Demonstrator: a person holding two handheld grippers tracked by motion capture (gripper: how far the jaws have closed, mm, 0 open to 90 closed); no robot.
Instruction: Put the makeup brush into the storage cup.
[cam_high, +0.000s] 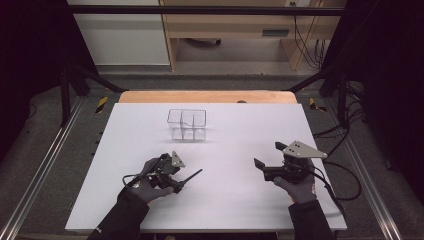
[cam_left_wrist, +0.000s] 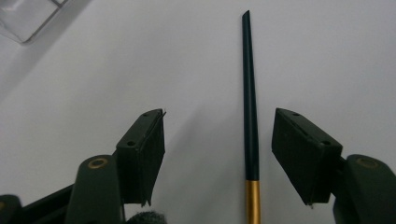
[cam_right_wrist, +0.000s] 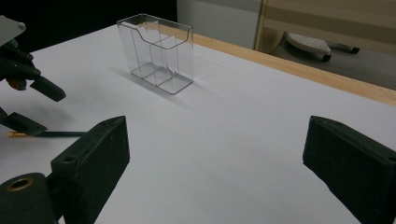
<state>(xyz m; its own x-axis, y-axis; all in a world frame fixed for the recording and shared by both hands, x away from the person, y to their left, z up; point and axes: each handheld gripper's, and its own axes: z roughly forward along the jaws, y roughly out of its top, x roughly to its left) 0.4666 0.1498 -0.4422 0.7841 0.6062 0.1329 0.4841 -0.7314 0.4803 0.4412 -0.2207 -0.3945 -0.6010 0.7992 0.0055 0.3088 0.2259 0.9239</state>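
A slim dark pen with a gold band lies flat on the white table, left of centre. My left gripper straddles it with the jaws apart; the pen sits nearer one pad and neither pad touches it. In the high view the left gripper is low over the pen. My right gripper stands open and empty at the right of the table. From the right gripper view I see the left gripper and the pen at the far left.
A clear plastic holder with compartments stands upright toward the back middle of the table, also near the right gripper's line of sight. A wooden strip runs along the table's far edge. Cables trail off the right side.
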